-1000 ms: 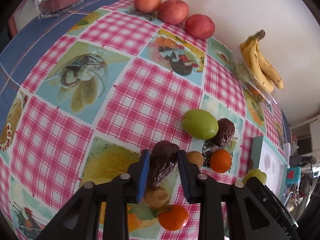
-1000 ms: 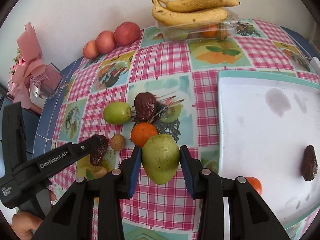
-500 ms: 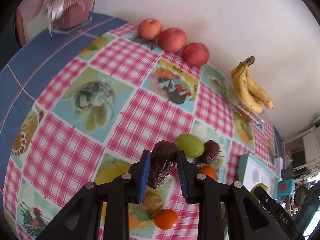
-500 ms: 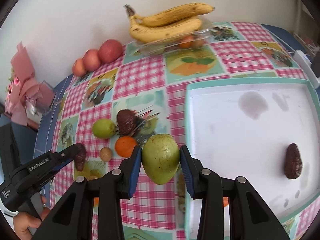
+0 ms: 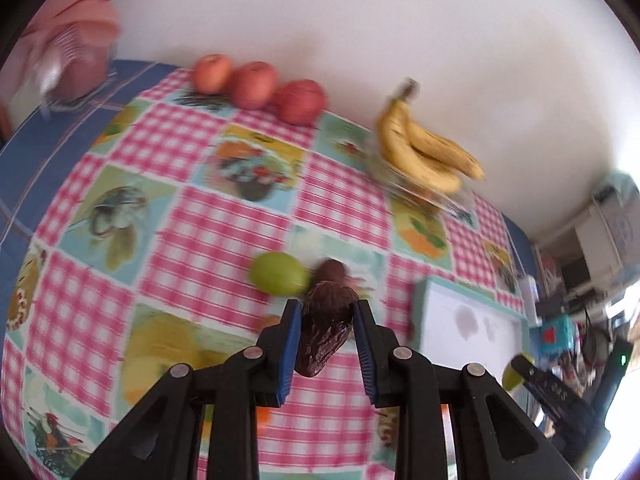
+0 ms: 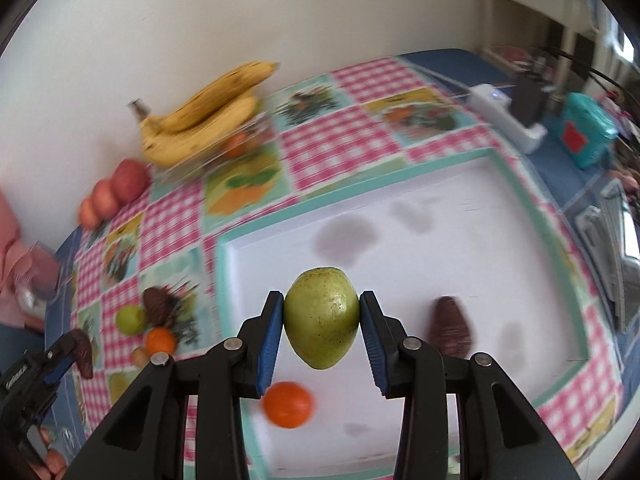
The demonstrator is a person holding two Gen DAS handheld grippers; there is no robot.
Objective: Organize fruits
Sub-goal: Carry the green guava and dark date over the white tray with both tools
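Both hands were mid-carry, each w/ a fruit, heading for the white tray (image 6: 520, 184); frames were motion-blurred, so fine detail was soft.

Right gripper (image 6: 321, 322) had its fingers clenched on a green pear-shaped fruit (image 6: 321, 316), held in the air above the tray's near-left part; on the tray lay an orange citrus (image 6: 287, 403) just below the fruit in the picture, and a dark wrinkled fruit (image 6: 452, 326) to its right, apart from both.

Left gripper (image 5: 326, 334) gripped a second dark wrinkled fruit (image 5: 326, 328), prob. a dried date or similar, held over the checked tablecloth (image 5: 224, 232), the tray well to its right; not yet over it.

Left on the counter: a green round fruit (image 5: 279, 279) touching or just beside another dark one (image 5: 331, 272); an orange (image 6: 160, 340) and a small brown fruit (image 6: 140, 356) near them; three red apples (image 5: 256, 84) along the wall; bananas (image 5: 424, 156) on a clear box.

Step, as I judged it: transport to tray, right hand closer to release. Next move called for lowering the green fruit onto a bare patch between the citrus and the dark fruit, then letting go low so it wouldn't roll; left hand needed to swing right past the tray's rim first, w/o crossing the right gripper.
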